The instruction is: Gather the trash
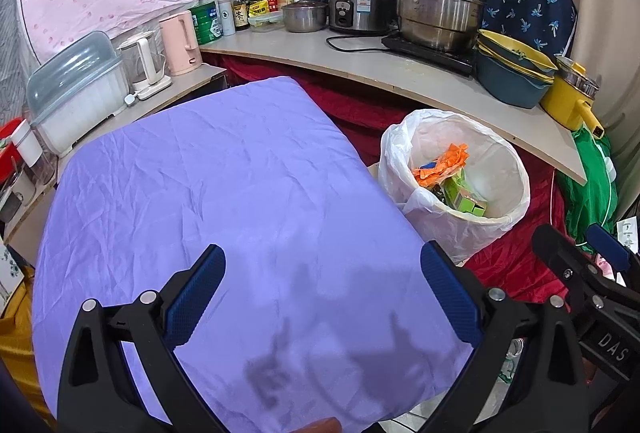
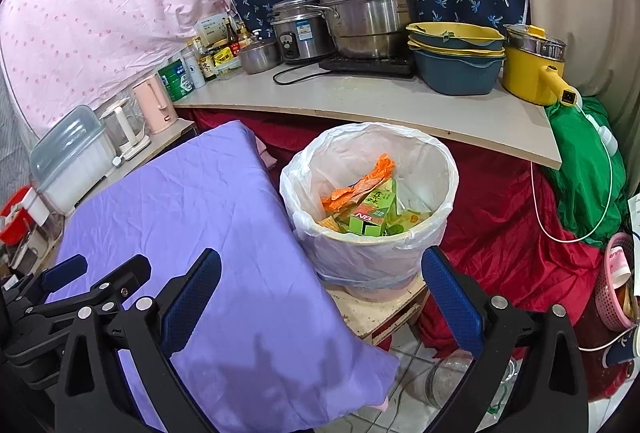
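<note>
A bin lined with a white plastic bag [image 1: 472, 233] [image 2: 360, 257] stands on a low wooden stool beside the purple-covered table [image 1: 224, 193] [image 2: 180, 205]. Inside it lie an orange wrapper [image 1: 440, 163] [image 2: 360, 187] and green cartons [image 1: 466, 195] [image 2: 370, 219]. My left gripper [image 1: 322, 293] hovers over the purple cloth, open, with nothing between its blue pads. My right gripper [image 2: 320, 297] is open and empty too, just in front of the bin, with its left finger over the table's corner. Each gripper shows at the edge of the other's view: the right gripper [image 1: 576, 245], the left gripper [image 2: 108, 265].
Behind the bin runs a counter [image 2: 360, 105] with a steel steamer pot [image 2: 364, 5], rice cooker [image 2: 298, 37], stacked bowls [image 2: 456, 65] and a yellow pot [image 2: 532, 73]. Kettles [image 1: 180, 41] and a plastic box [image 1: 76, 89] stand at the left. Red cloth [image 2: 500, 233], a green bag [image 2: 584, 173] and a pink basket [image 2: 616, 285] lie to the right.
</note>
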